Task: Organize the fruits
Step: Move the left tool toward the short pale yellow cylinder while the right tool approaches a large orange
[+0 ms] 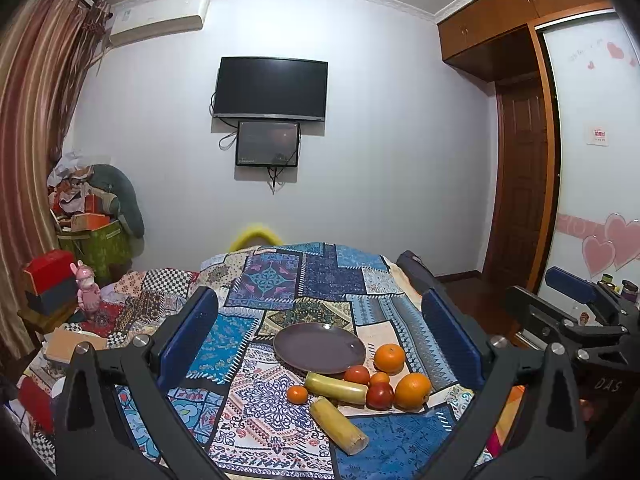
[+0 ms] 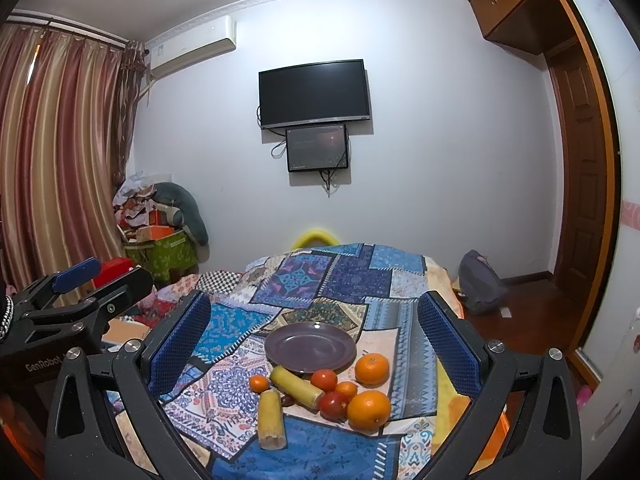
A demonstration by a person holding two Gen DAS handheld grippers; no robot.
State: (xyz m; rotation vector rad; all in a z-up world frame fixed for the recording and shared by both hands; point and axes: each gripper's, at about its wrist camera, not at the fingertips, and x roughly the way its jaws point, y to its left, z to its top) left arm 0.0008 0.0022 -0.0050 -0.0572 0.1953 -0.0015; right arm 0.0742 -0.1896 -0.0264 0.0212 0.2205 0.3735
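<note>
- Left gripper (image 1: 320, 336): fingers (image 1: 188, 336) spread wide apart, nothing between the pads, held above the patchwork cloth (image 1: 272, 280).
- Right gripper (image 2: 316, 340): fingers (image 2: 180, 344) also spread wide, nothing held, above the same cloth.
- Purple plate (image 1: 319, 347): seen between the two left fingers, nearer to the right one, bare on top; in the right wrist view (image 2: 310, 347) lying midway between the fingers.
- Two big oranges: one (image 1: 389, 357) just beside the plate rim, toward the right finger; the other (image 1: 412, 391) nearer to the camera, close to the right finger base.
- Two red tomatoes: one (image 1: 357, 375) touching the plate edge, the other (image 1: 379, 395) against the nearer orange.
- Two small tangerines: one (image 1: 379, 379) between the tomatoes, one (image 1: 297, 394) apart on the left side of the group.
- Two yellow-green cane pieces: one (image 1: 335, 388) lying across just in front of the plate, the other (image 1: 339, 426) nearest to the camera, pointing toward the lower right.
- All fruits lying on the cloth, none on the plate.
- Right gripper body also seen at the right edge of the left wrist view, beyond the right finger.
</note>
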